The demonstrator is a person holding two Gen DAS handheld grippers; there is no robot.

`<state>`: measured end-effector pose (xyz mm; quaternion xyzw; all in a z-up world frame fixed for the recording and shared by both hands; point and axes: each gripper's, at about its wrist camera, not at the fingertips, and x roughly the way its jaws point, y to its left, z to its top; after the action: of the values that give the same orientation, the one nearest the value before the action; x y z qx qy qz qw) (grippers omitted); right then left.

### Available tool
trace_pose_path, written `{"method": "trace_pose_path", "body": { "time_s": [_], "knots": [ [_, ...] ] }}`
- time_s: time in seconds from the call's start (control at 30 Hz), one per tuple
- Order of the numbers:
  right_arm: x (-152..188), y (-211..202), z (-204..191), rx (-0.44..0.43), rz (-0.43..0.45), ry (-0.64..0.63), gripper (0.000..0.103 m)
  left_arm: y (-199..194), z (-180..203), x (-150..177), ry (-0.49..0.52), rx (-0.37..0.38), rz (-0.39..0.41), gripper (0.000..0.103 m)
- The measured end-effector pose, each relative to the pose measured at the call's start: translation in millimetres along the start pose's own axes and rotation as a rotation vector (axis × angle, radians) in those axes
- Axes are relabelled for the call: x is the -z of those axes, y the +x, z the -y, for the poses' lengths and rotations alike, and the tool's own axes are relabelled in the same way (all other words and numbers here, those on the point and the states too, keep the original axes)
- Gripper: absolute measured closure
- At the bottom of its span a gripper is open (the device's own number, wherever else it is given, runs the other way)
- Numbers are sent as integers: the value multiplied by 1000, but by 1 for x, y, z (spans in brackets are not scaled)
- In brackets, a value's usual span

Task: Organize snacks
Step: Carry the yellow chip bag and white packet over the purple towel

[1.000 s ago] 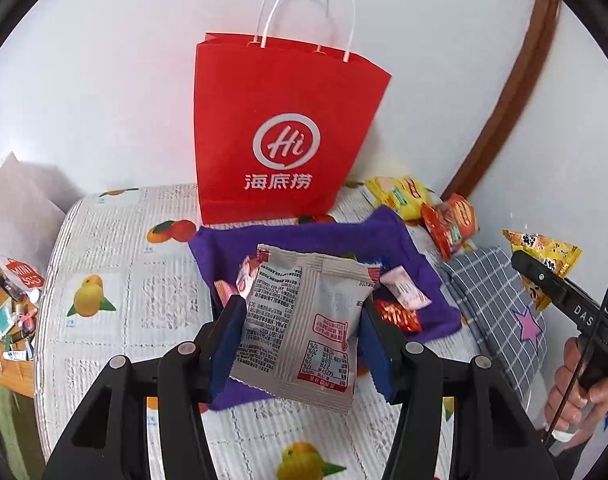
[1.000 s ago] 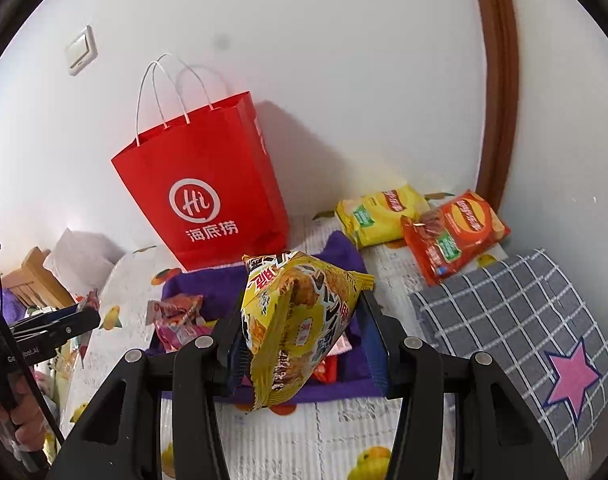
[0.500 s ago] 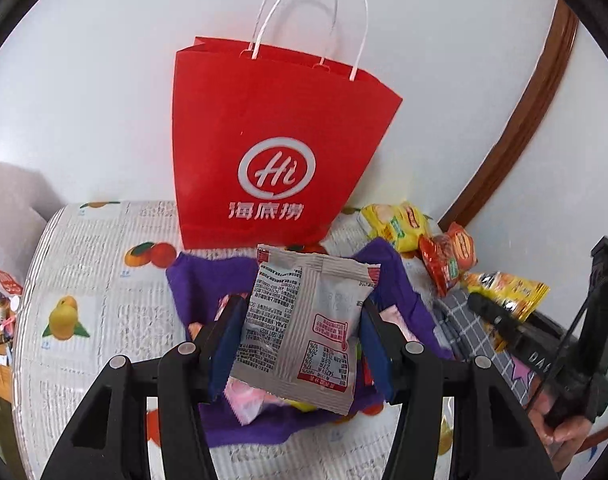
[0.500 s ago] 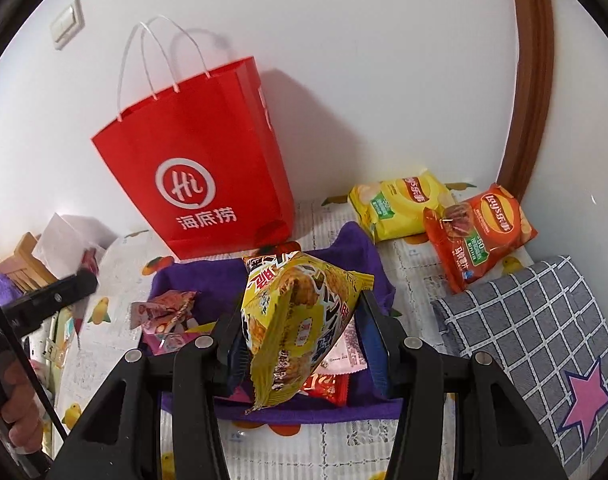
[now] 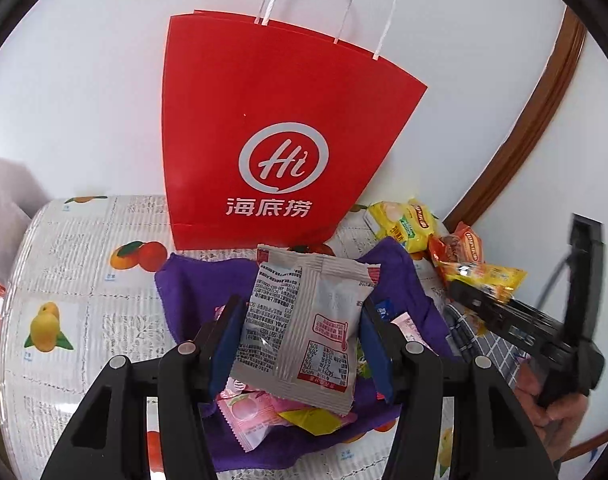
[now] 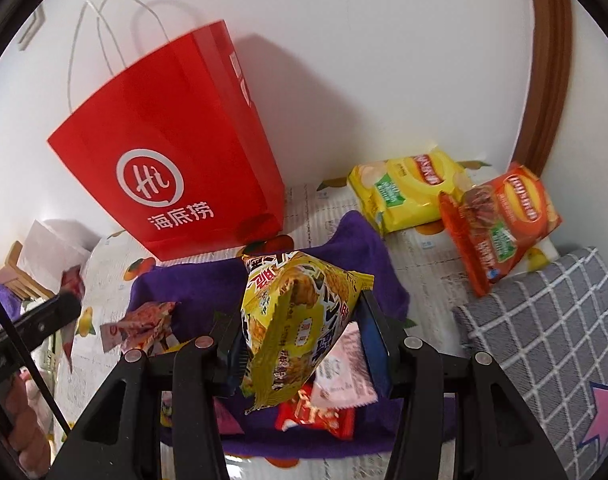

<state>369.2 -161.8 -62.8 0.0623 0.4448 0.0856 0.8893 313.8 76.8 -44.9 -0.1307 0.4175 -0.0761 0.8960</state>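
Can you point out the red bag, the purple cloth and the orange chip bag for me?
Red bag [image 5: 280, 128]: left wrist view, front panel above the logo.
Purple cloth [image 6: 208, 284]: right wrist view, bare back part.
Orange chip bag [image 6: 503, 220]: right wrist view, middle of its front.

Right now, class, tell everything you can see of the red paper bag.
The red paper bag stands upright at the back of the fruit-print tablecloth, at the white wall. It looks like stiff glossy paper, with a creased side gusset, twisted white cord handles, a white ringed "Hi" logo and Chinese characters. Its mouth widens upward. The purple cloth lies just before its base. Neither gripper touches it.
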Motion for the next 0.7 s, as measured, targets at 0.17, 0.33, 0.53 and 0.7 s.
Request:
{"method": "trace_pose_path", "body": {
  "time_s": [0.17,0.33,0.53,0.7],
  "knots": [
    [-7,22,-12,-15,-29,-15,54,1,-3,-1,1,-10,1,49],
    [-11,39,-20,-35,-52,-20,54,5,-9,-1,-19,-23,-10,49],
    [-8,54,-24,-29,-103,-44,54,9,-16,-2,-36,-34,-18,49],
    [-6,55,-21,-8,-108,-70,54,13,-20,-1,-51,-37,-30,49]
  ]
}}
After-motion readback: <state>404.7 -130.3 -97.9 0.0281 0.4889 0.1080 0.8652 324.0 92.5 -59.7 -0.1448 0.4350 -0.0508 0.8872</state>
